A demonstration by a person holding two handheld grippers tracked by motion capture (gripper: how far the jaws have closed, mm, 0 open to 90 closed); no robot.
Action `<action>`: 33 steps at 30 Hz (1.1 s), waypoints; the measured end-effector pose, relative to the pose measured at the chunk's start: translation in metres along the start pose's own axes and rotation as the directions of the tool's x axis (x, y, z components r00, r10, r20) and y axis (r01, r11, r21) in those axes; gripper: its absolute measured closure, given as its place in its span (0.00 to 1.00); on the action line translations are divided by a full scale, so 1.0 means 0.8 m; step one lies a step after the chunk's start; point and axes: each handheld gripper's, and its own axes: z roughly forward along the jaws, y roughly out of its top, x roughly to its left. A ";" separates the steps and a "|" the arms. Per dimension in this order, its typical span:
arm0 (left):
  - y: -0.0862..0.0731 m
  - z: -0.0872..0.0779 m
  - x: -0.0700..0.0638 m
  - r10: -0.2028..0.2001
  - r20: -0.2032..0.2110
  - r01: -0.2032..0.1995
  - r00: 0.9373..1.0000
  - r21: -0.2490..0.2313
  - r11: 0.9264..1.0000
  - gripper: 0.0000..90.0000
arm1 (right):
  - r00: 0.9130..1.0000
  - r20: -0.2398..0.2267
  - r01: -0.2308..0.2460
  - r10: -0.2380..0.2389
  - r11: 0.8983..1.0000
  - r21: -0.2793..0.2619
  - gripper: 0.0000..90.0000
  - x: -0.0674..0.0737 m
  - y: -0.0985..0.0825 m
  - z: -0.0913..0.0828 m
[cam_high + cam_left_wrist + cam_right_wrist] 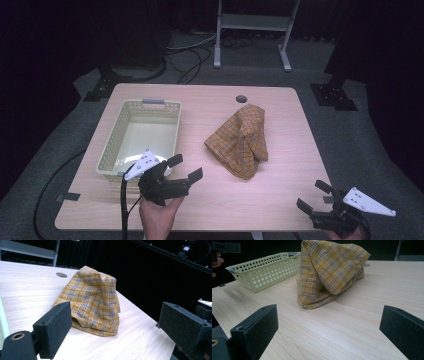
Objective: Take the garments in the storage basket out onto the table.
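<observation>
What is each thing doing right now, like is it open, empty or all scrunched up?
Plaid cloth: crumpled in a heap on the table, nothing touching it.
Basket: upright, empty.
Left gripper: open, holding nothing, beside the basket.
Right gripper: open, holding nothing, near the table's corner.

Bare light wood tabletop (280, 195) ahead of both sets of jaws, unobstructed up to the crumpled yellow plaid cloth (241, 141). Cloth heaped directly ahead of left gripper (182, 167) and right gripper (314, 196), apart from each. Pale green perforated plastic basket (141, 137) close behind the left jaws, open-topped. Clear strip of wood between basket and cloth.
</observation>
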 end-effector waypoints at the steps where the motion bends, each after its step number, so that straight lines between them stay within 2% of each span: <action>1: -0.001 -0.001 0.000 0.002 -0.003 -0.002 1.000 0.001 1.000 0.13 | 1.000 0.001 0.000 0.000 1.000 0.001 0.02 0.000 0.000 0.000; 16: -0.009 -0.014 0.001 0.008 -0.033 -0.008 0.999 0.003 1.000 0.13 | 1.000 0.002 0.005 -0.005 1.000 0.005 0.02 0.000 0.000 0.001; 33: -0.020 -0.032 -0.005 0.032 -0.081 -0.031 0.996 0.009 0.999 0.13 | 1.000 0.005 0.016 -0.016 1.000 0.016 0.02 0.002 0.000 0.002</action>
